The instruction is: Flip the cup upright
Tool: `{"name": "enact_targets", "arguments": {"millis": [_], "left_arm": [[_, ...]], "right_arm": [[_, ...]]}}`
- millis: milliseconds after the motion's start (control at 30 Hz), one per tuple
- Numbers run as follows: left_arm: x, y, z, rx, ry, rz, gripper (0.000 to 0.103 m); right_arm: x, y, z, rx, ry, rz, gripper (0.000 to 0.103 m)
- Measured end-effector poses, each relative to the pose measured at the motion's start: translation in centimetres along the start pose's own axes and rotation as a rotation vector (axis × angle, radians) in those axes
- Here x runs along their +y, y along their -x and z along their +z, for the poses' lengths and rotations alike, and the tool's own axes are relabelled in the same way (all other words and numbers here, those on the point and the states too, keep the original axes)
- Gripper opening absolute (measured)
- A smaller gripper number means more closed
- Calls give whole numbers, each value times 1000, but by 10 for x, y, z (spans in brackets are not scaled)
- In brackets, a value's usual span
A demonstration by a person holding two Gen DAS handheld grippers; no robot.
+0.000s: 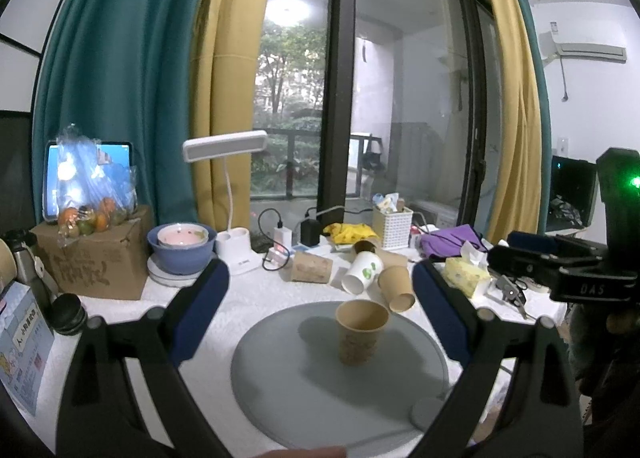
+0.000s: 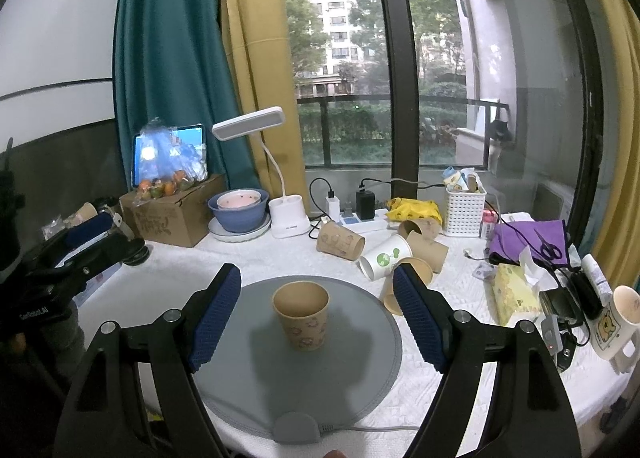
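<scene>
Cup [image 2: 301, 314]: tan paper, upright, mouth up, on grey mat [image 2: 352, 370] | both grippers spread wide, empty

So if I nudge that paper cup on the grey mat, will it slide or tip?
The paper cup looks empty and thin-walled, so it is probably very light and apt to tip. It stands upright on its narrower base, which adds to that. The grey mat looks smooth, so a low push may slide it instead.
</scene>
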State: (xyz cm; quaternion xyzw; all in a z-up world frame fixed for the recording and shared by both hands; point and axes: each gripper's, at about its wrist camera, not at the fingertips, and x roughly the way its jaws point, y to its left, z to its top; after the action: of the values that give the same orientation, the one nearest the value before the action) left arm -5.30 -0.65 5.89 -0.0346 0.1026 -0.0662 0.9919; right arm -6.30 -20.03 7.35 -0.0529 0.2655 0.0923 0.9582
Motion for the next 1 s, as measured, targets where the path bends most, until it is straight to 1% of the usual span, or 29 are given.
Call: {"name": "enact_targets", "arguments": {"millis": [1000], "left_arm": [[-4,3,-3,8,8,0,94]], "right_arm": [[1,-1,-1,6,12,10,81]]}}
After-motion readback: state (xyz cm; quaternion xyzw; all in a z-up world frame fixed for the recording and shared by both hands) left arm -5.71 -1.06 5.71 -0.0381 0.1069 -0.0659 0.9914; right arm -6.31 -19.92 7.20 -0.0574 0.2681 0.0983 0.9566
